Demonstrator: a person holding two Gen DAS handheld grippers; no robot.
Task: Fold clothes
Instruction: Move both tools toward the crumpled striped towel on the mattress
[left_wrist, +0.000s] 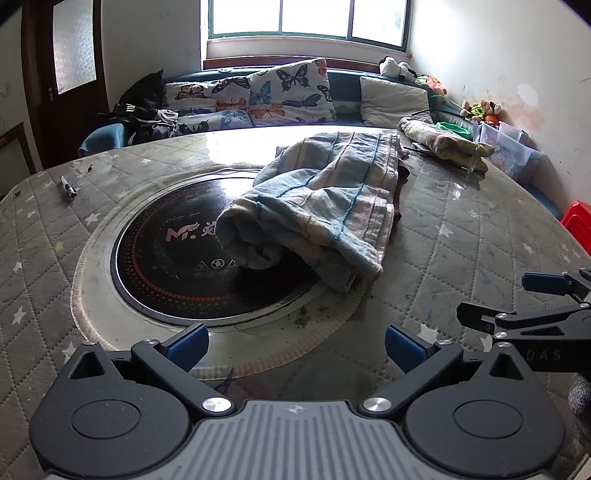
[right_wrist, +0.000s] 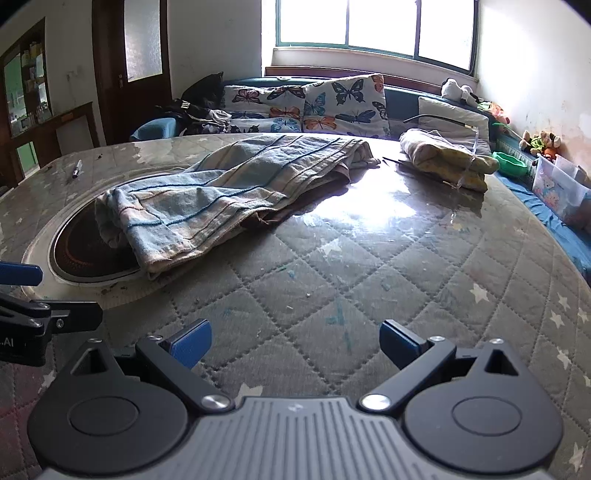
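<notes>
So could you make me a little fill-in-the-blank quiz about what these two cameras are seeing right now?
1. The striped blue garment lies partly over a round black ____ set into the table.
2. The fingers of the left gripper and of the right gripper are spread ____, holding nothing.
3. The cushions on the sofa are printed with ____.
4. On the table's far left lies a small ____.

Missing words: cooktop; open; butterflies; pen

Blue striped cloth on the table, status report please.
Left gripper open, empty; right gripper likewise. Blue striped cloth crumpled, partly over black round cooktop. Nothing blocking approach.
</notes>
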